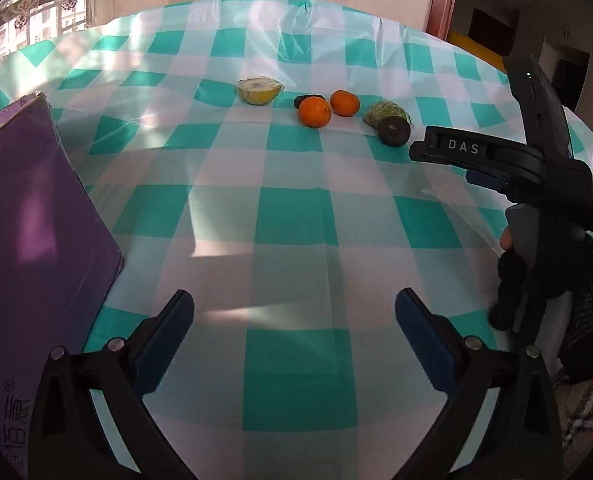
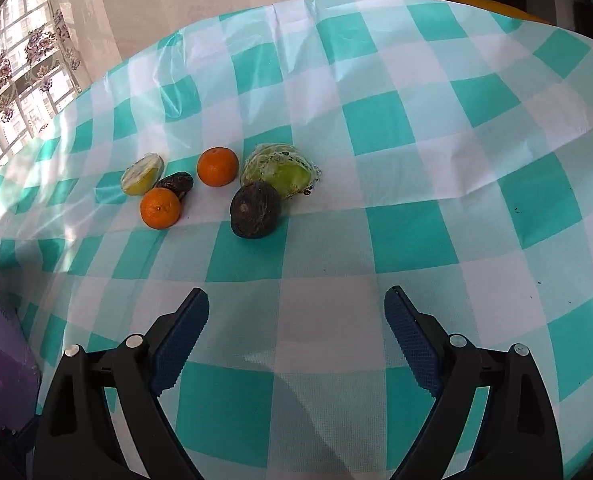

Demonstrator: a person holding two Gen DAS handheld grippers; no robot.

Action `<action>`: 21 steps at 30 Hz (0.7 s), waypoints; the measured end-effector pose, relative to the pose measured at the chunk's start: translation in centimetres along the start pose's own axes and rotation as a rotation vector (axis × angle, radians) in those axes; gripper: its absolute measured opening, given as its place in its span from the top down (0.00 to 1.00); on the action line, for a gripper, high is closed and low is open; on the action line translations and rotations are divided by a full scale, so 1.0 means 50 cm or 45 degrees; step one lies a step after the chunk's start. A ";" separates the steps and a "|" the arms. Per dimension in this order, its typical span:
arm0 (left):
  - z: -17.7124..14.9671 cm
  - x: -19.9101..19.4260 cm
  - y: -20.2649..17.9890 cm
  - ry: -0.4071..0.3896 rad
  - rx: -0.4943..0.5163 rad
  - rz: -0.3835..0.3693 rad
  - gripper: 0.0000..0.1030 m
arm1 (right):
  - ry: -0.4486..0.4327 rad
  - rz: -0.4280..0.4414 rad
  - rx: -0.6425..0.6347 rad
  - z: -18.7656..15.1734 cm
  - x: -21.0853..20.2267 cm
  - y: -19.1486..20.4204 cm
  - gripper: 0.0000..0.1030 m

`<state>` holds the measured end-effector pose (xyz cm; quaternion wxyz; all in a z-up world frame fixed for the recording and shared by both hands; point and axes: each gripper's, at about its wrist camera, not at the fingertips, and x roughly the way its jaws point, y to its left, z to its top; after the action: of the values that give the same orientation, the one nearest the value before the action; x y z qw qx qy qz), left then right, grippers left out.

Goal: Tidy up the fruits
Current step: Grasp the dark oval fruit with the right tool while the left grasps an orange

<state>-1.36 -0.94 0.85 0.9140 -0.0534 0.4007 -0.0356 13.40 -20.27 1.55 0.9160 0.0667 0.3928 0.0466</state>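
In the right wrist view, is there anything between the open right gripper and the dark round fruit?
Nothing: in the right wrist view only bare checked tablecloth lies between the right gripper and the dark round fruit.

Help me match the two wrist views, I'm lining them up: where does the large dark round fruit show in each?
Left wrist: the dark round fruit sits right of centre, upper half, just left of the right gripper.
Right wrist: the same fruit lies near the middle, left of centre, ahead of the open jaws.
Shared landmark: the wrapped green fruit touching it just behind.
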 end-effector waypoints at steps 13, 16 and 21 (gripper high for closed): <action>0.059 0.051 0.034 0.026 -0.187 -0.072 0.02 | 0.078 -0.114 -0.174 0.080 0.107 0.092 0.43; 0.089 0.080 0.023 0.032 -0.178 -0.047 0.02 | 0.055 -0.105 -0.144 0.080 0.099 0.084 0.62; 0.147 0.133 0.013 0.028 -0.219 -0.011 0.02 | -0.044 0.123 0.281 0.068 0.072 -0.049 0.62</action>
<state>8.53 -0.49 0.87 0.9014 -0.1331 0.4120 -0.0056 18.43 -22.46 0.91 0.9064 0.1868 0.3760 0.0461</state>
